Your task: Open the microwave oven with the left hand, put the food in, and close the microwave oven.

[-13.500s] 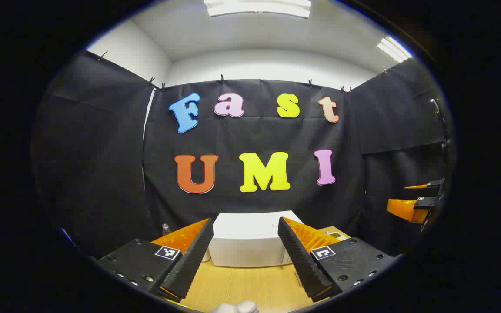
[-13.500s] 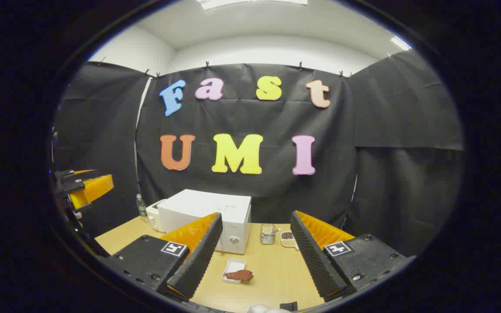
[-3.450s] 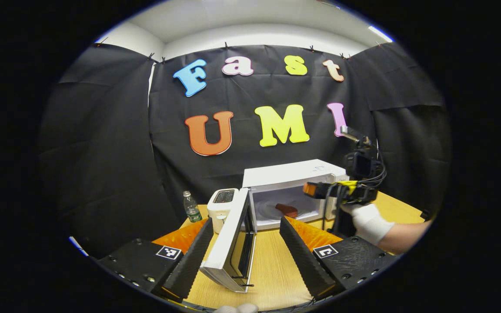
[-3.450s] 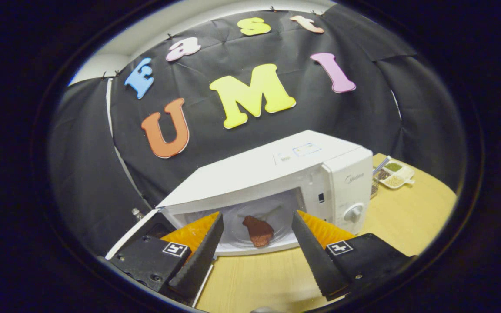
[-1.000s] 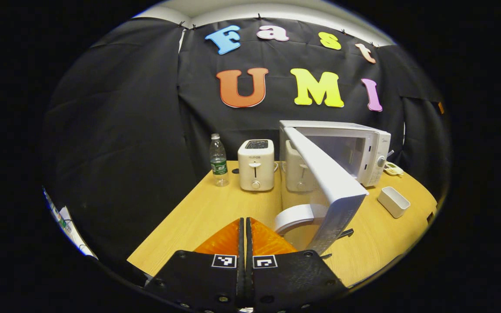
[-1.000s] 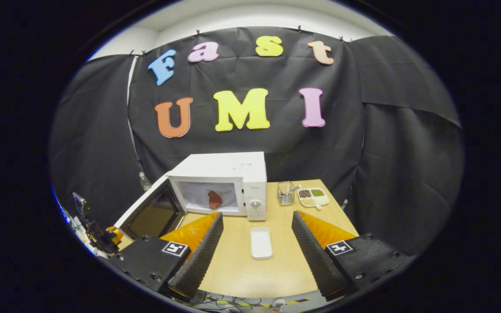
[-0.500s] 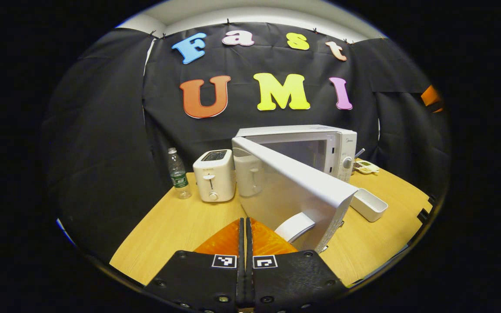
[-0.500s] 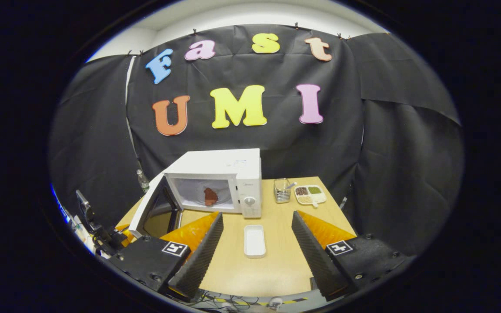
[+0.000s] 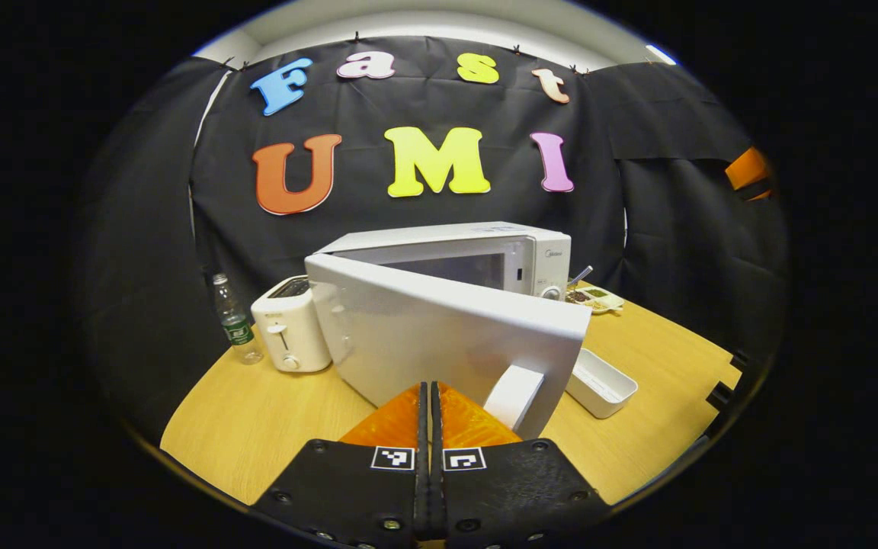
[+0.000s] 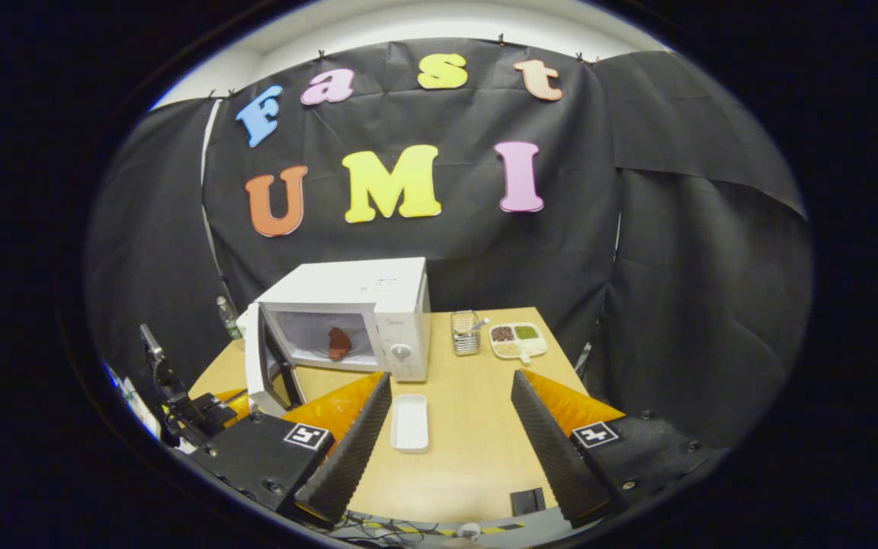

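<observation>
The white microwave stands at the back of the wooden table with its door half swung, outer face toward me in the left gripper view. My left gripper is shut with nothing in it, its tips right at the door's outer face beside the white handle. In the right gripper view the reddish-brown food lies inside the microwave, behind the part-open door. My right gripper stands open and holds nothing, well back from the oven over the table's near side.
A white toaster and a water bottle stand left of the microwave. An empty white tray lies in front of it. A wire utensil holder and a condiment dish sit to its right. The table edge is near.
The microwave door has swung further toward shut, with my shut left gripper following behind its outer face. The right gripper has drawn back slightly and stays open.
</observation>
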The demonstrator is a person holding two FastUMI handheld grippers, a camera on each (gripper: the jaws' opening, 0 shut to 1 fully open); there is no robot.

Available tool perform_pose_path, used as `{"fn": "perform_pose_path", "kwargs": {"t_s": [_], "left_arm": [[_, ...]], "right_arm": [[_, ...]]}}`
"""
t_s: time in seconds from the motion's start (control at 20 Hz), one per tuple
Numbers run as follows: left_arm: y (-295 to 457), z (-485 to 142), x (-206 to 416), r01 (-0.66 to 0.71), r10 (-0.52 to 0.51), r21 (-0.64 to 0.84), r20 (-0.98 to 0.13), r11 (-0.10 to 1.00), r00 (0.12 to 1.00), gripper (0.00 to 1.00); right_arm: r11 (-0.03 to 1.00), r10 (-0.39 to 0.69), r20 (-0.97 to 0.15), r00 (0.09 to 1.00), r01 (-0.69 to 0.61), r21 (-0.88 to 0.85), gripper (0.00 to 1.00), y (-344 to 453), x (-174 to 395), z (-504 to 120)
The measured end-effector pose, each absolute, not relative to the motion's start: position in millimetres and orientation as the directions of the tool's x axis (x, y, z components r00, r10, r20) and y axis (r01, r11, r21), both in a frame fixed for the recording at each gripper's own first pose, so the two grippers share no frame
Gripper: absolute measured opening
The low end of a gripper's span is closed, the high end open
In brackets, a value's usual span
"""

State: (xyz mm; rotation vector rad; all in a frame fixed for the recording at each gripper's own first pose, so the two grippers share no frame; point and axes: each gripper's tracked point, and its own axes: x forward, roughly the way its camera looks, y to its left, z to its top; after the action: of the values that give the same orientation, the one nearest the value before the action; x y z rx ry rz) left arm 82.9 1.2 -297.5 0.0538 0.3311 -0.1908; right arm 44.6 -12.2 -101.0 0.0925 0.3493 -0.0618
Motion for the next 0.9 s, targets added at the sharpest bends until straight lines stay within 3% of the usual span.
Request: {"fn": "perform_pose_path", "kwargs": {"t_s": [0.05, 0.1, 0.15, 0.2, 0.25, 0.3, 0.45, 0.5, 0.6, 0.65, 0.7, 0.75, 0.8, 0.85, 0.9], "left_arm": [[-7.6, -297.4, 88.9, 0.206, -0.188, 0.022, -0.328, 0.978, 0.926, 0.00], [-15.7, -296.5, 94.4, 0.218, -0.199, 0.022, -0.324, 0.976, 0.925, 0.00], [-23.6, -295.7, 100.0, 0.230, -0.211, 0.021, -0.322, 0.973, 0.923, 0.00], [-31.3, -296.2, 106.1, 0.240, -0.221, 0.021, -0.321, 0.971, 0.921, 0.00], [-37.9, -296.3, 112.2, 0.249, -0.229, 0.021, -0.321, 0.968, 0.919, 0.00], [-44.5, -296.7, 118.6, 0.258, -0.238, 0.020, -0.320, 0.966, 0.917, 0.00], [-64.3, -301.9, 138.2, 0.279, -0.260, 0.012, -0.328, 0.960, 0.908, 0.00], [-70.0, -303.6, 145.4, 0.285, -0.266, 0.009, -0.332, 0.958, 0.905, 0.00], [-79.9, -308.8, 159.2, 0.296, -0.278, 0.001, -0.341, 0.955, 0.898, 0.00], [-83.0, -310.8, 164.9, 0.300, -0.281, 0.001, -0.344, 0.954, 0.896, 0.00], [-87.3, -311.6, 170.7, 0.303, -0.282, 0.006, -0.347, 0.953, 0.894, 0.00], [-90.9, -313.6, 177.8, 0.306, -0.282, 0.013, -0.351, 0.952, 0.893, 0.00], [-95.1, -315.0, 185.4, 0.307, -0.283, 0.016, -0.351, 0.951, 0.893, 0.00], [-99.1, -316.4, 192.8, 0.311, -0.286, 0.014, -0.349, 0.950, 0.892, 0.00], [-101.8, -318.2, 200.6, 0.311, -0.286, 0.017, -0.351, 0.950, 0.891, 0.00]], "right_arm": [[0.994, -0.051, -0.344, 0.938, 0.081, 0.074, 1.00, -18.0, 46.7, -102.1], [0.993, -0.053, -0.345, 0.937, 0.085, 0.077, 0.91, -23.4, 49.2, -102.6], [0.992, -0.056, -0.345, 0.937, 0.091, 0.085, 0.91, -28.2, 52.0, -103.0], [0.991, -0.061, -0.346, 0.936, 0.097, 0.089, 1.00, -33.4, 54.5, -103.9], [0.990, -0.068, -0.347, 0.935, 0.106, 0.092, 0.91, -38.9, 57.1, -106.0], [0.989, -0.071, -0.353, 0.933, 0.113, 0.098, 1.00, -43.6, 59.3, -107.8], [0.983, -0.092, -0.361, 0.928, 0.143, 0.117, 1.00, -58.6, 62.8, -112.1], [0.980, -0.102, -0.361, 0.927, 0.156, 0.125, 0.91, -64.0, 62.7, -112.3], [0.975, -0.117, -0.371, 0.921, 0.178, 0.133, 0.90, -73.1, 63.0, -116.2], [0.974, -0.124, -0.373, 0.920, 0.185, 0.134, 1.00, -76.8, 62.9, -117.6], [0.972, -0.134, -0.372, 0.918, 0.194, 0.130, 1.00, -80.9, 62.5, -117.4], [0.971, -0.143, -0.373, 0.917, 0.203, 0.126, 0.91, -85.5, 61.6, -117.2], [0.969, -0.154, -0.373, 0.915, 0.213, 0.123, 0.90, -90.2, 60.1, -117.4], [0.967, -0.164, -0.376, 0.912, 0.225, 0.122, 0.91, -96.4, 58.8, -119.1], [0.964, -0.175, -0.380, 0.908, 0.237, 0.122, 1.00, -101.6, 57.5, -120.1]]}}
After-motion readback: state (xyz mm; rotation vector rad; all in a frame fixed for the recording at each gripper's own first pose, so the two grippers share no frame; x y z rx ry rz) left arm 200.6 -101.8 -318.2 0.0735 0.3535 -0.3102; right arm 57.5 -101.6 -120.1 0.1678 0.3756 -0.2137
